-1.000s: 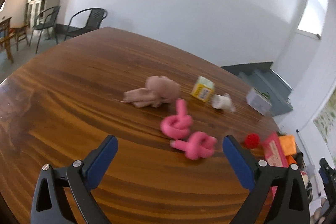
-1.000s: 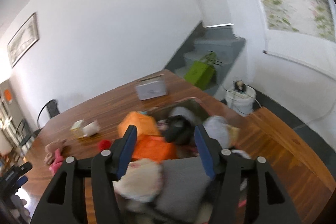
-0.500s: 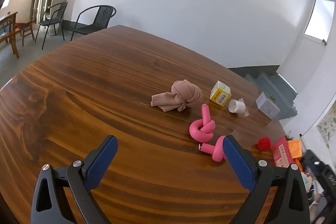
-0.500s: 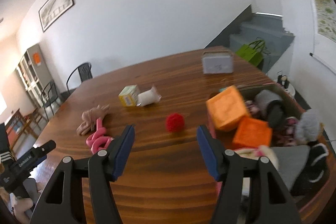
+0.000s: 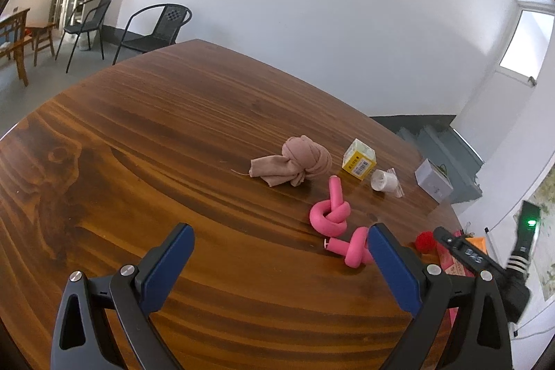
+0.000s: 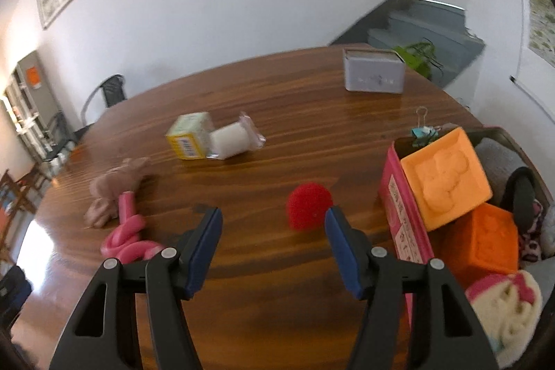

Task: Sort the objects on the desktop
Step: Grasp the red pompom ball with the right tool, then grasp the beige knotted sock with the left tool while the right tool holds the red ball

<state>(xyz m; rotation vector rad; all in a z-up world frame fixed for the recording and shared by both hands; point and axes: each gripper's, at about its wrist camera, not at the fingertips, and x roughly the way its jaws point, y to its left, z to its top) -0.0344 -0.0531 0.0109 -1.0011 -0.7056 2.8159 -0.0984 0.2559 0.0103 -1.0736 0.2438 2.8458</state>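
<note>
Ahead of the left gripper, whose jaws stand wide apart with nothing between them, two knotted pink foam rods lie on the wooden table; the nearer knot sits just off the right fingertip, its long axis slanting away and to the right, so a reach would need a swing to the right. Beyond them, farther forward, rest a knotted tan cloth, a small yellow box and a white wrapped roll. In the right wrist view, the right gripper is likewise spread wide and empty, and a red pompom lies just in front of its right fingertip, nearer to this hand than to the other by my judgement. To its right stands a bin holding orange blocks and soft things. Far forward sits a grey tin. White walls, chairs and stairs ring the room.
</note>
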